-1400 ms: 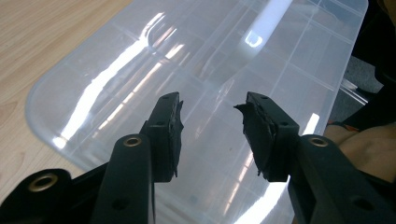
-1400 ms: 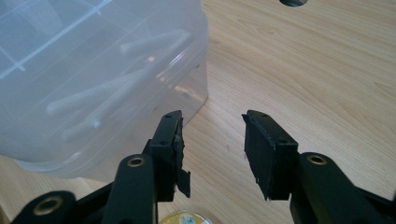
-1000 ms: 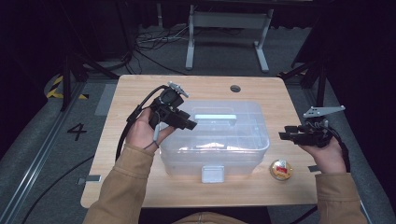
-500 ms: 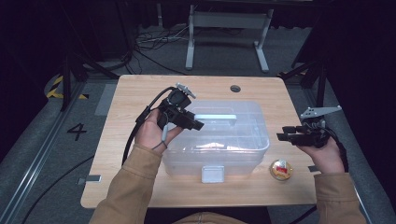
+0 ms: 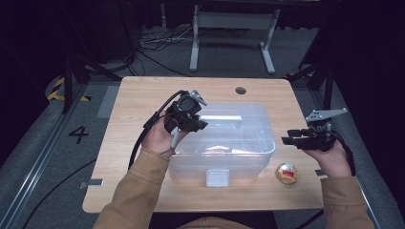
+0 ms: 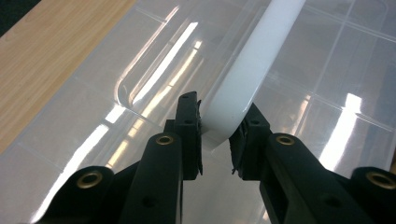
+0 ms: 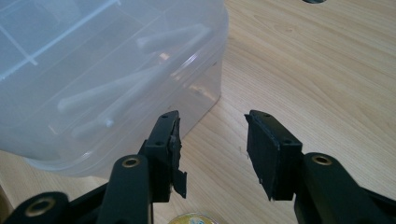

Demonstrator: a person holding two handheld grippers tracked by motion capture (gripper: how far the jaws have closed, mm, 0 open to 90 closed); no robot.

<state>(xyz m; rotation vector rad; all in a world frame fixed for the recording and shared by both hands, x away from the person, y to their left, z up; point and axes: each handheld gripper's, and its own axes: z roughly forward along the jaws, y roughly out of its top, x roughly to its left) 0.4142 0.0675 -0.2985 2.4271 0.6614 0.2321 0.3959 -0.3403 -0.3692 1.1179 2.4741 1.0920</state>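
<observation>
1. While my left gripper (image 5: pixel 198 125) sits on top of the clear box (image 5: pixel 248 143), its two black jaws have just been closing on the white handle (image 6: pixel 247 74) of the box lid.
2. Both pads now press on the end of that handle, one on each side, so I am holding it.
3. That handle lies flat along the middle of the lid (image 6: pixel 154 79).
4. My right gripper (image 5: pixel 292 140) hangs just beside the right end of the box, a little above the wooden table (image 5: pixel 143 95).
5. Its jaws stand partly open, and nothing is between them, just bare wood.
6. Some long white things (image 7: pixel 130 88) lie inside the box, but they look blurry through the wall.
7. One small round gold thing (image 5: pixel 287 173) sits on the table near the box's front right corner, just by my right hand (image 5: pixel 329 157).
</observation>
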